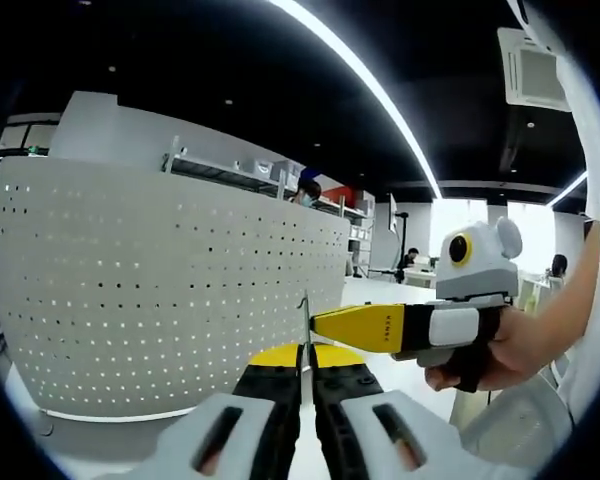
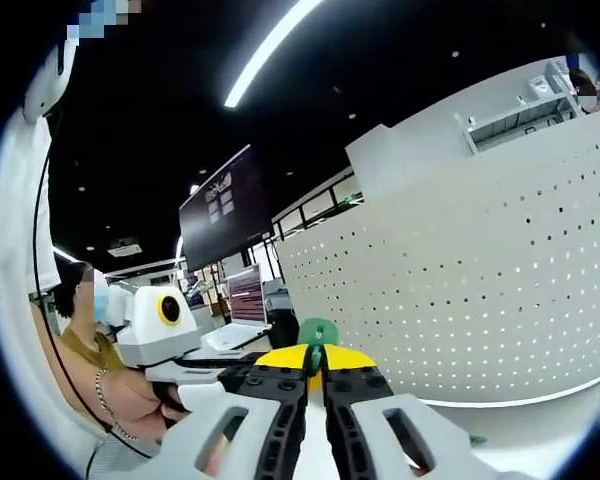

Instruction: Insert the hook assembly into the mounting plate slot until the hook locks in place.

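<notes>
— Tools? Hook?
— Left tool (image 1: pixel 305 372) pinches a thin metal hook (image 1: pixel 304 325); right tool (image 2: pixel 315 372) pinches a green piece (image 2: pixel 317 335).
— Surroundings?
— White perforated mounting plate (image 1: pixel 170 290) stands close ahead on the surface (image 1: pixel 100 432); shelving (image 1: pixel 250 175) behind.

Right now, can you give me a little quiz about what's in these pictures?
1. True or false: the white board is full of small holes.
2. What sticks up between the jaws of the left gripper? A) a thin metal piece B) a spoon C) a rope
3. Fill in: in the left gripper view, the tip of the right gripper is coloured ____.
Key: 1 true; 2 A; 3 yellow.
</notes>
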The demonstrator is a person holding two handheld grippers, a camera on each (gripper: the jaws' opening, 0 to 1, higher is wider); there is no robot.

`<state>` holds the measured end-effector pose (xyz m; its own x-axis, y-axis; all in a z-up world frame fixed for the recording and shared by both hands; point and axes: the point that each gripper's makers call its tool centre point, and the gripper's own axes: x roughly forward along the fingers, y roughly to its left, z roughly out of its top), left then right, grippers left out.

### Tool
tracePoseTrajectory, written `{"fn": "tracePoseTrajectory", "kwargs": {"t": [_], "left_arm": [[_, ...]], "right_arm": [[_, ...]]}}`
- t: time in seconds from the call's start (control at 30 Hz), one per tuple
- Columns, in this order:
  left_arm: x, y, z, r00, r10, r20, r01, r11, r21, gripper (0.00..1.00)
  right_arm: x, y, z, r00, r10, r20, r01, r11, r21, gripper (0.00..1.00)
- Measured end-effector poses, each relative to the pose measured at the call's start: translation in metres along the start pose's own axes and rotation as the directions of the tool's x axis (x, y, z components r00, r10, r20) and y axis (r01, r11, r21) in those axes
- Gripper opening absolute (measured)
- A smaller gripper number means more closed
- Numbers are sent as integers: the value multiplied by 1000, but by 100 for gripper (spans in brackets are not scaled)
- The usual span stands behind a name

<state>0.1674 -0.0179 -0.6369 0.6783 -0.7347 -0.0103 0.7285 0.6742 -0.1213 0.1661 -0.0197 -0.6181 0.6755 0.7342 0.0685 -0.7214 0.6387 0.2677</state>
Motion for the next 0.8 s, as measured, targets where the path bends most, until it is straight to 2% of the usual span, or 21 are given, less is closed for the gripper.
{"fn": "tracePoseTrajectory", "kwargs": {"t": [0.13,0.3,0.37,0.43,0.8], "left_arm": [[0,0,-1,1000,3,-5,-3,1000,-1,2],[0,2,-3,1000,9,-10,-9,1000,-2,2],[0,2,-2,1000,12,-6,-12,1000,-4,2],[-1,3,-2,1000,14,-7,-15,1000,-5,2],[-5,5,3,1000,13,-3,-13,1000,17,4]], "right_arm": [[1,0,-2,1000,-9,-14,8,999,-31,1],[1,-1,-2,1000,-14,-19,14,1000,-15,0],[2,-2,-1,1000,-14,-18,14,1000,22,0],[2,0,-1,1000,-17,-25,17,1000,0,0],[5,6,2,1000,-21,-15,21,1000,-7,0]]}}
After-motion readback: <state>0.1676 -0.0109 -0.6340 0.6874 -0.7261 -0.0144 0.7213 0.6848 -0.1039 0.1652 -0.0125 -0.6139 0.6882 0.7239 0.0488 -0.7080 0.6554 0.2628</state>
